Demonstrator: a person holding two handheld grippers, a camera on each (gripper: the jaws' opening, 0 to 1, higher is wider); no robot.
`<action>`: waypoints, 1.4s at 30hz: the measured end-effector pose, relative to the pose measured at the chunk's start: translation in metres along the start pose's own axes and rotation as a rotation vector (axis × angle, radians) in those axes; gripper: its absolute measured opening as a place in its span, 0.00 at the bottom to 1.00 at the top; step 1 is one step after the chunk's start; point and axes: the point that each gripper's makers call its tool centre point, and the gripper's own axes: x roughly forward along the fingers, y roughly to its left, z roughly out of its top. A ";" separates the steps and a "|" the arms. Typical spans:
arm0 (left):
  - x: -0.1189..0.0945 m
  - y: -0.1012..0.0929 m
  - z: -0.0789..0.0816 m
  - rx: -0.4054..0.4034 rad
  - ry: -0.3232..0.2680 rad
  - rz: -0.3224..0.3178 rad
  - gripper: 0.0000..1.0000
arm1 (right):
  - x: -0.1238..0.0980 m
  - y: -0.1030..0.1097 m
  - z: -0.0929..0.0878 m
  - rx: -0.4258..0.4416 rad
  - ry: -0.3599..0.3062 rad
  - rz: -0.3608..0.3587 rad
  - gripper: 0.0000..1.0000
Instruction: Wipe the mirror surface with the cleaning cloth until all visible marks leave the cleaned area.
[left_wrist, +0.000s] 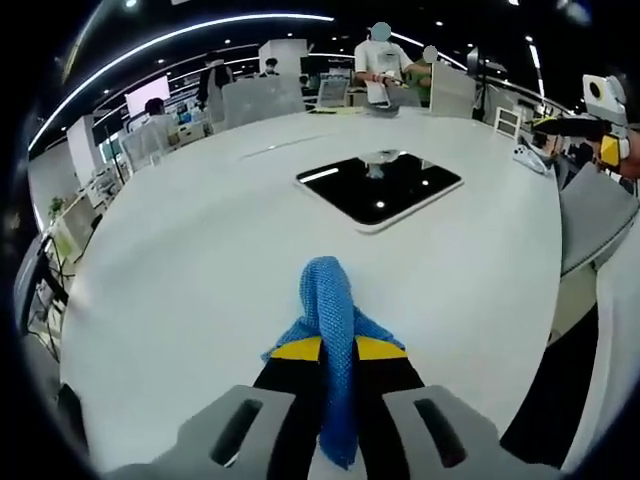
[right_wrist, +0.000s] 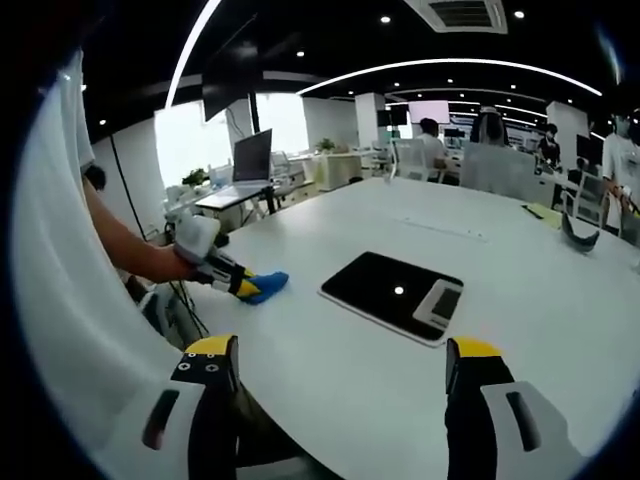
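Cloth: my left hand-held gripper (left_wrist: 337, 352) pinches the blue cleaning cloth (left_wrist: 330, 310) between its yellow-tipped jaws, the cloth bunched and standing up past the tips.
Mirror: the dark mirror (left_wrist: 380, 186) lies flat on the white surface (left_wrist: 200, 270), well ahead of my cloth and apart from it, reflecting ceiling lights.
Right hand-held gripper (right_wrist: 345, 365): jaws spread wide, nothing between them, held over the surface edge.
Writing: none I can read.
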 end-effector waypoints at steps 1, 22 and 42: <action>0.000 0.000 0.000 0.010 0.001 0.000 0.08 | 0.000 0.000 0.000 0.000 0.000 -0.001 0.84; -0.002 0.006 0.023 -0.043 -0.023 -0.002 0.07 | 0.004 -0.003 0.004 0.038 -0.035 -0.009 0.87; 0.017 -0.001 0.073 -0.031 -0.089 -0.024 0.07 | 0.010 -0.009 0.006 0.068 -0.041 0.005 1.00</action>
